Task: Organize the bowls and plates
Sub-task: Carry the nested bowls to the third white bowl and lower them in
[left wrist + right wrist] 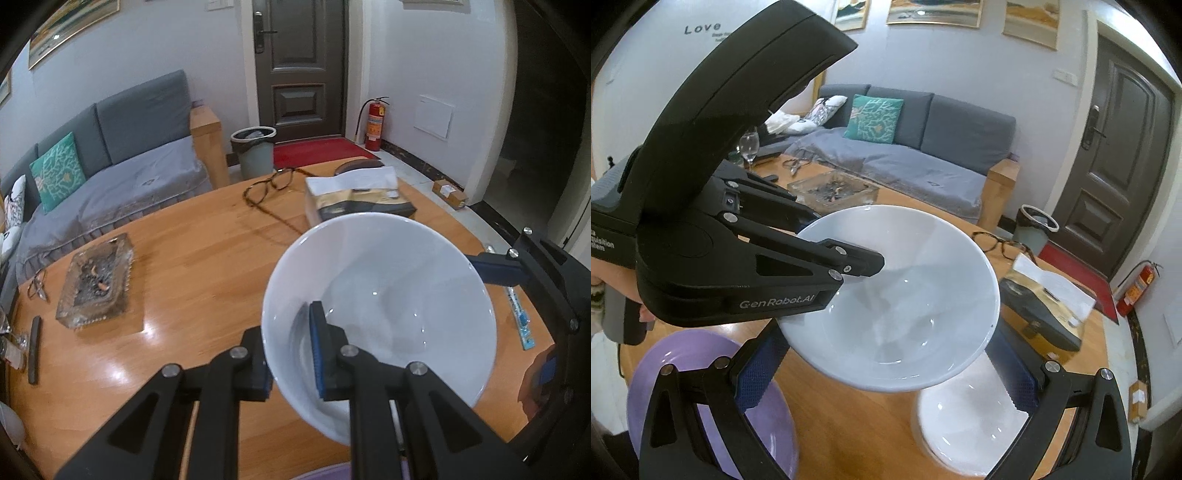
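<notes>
A white bowl hangs tilted above the wooden table. My left gripper is shut on its near rim, one finger inside and one outside; the right wrist view shows it biting the bowl's left rim. My right gripper has its fingers spread wide on either side of the bowl's lower body. Their blue pads run behind the bowl, so contact is hidden. A second white bowl sits on the table below, and a purple plate lies to its left.
A tissue box and a pair of glasses lie at the table's far side. A glass ashtray is on the left, with a wine glass beyond it. A grey sofa stands behind the table.
</notes>
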`<state>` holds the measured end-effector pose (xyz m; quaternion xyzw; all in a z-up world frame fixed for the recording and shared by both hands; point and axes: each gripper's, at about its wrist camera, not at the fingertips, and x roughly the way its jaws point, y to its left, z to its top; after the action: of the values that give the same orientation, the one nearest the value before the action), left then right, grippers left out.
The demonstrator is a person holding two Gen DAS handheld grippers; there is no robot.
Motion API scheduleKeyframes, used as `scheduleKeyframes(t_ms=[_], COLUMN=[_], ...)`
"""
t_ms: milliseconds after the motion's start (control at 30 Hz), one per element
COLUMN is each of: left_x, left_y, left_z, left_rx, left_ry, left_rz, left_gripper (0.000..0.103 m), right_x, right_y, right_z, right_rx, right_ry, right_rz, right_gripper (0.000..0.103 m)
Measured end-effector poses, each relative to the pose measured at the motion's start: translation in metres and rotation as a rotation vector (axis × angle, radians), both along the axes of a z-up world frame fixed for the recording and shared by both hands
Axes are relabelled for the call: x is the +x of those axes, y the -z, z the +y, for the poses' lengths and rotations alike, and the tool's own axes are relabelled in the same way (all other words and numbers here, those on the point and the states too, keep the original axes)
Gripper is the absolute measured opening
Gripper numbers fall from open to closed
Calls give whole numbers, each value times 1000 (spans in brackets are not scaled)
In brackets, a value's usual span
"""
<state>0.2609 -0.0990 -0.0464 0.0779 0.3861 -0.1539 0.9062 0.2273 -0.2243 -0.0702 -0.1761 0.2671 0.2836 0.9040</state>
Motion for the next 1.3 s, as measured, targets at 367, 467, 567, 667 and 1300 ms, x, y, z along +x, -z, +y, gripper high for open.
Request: scheduleKeyframes(t_ms=[367,467,567,667,1300], left_x=[0,4,6,11,23], left_y=[2,8,14,19,40], left_z=[-63,-74,-86,-93,-104], left_rx=[42,51,70,81,154], left_ry=[64,78,88,90,87], left_rz=[3,17,26,33,38], left_gripper=[14,14,14,14,15], right_x=[-9,-10,-9,-6,13], right_y=[-1,3,7,12,32], right_z=[-57,-70,-80,-89,-101], right_rx=[20,24,29,45,68], right_ry=[59,68,76,81,84], right_rz=[-10,0,6,22,79], right_gripper=[101,101,101,101,101])
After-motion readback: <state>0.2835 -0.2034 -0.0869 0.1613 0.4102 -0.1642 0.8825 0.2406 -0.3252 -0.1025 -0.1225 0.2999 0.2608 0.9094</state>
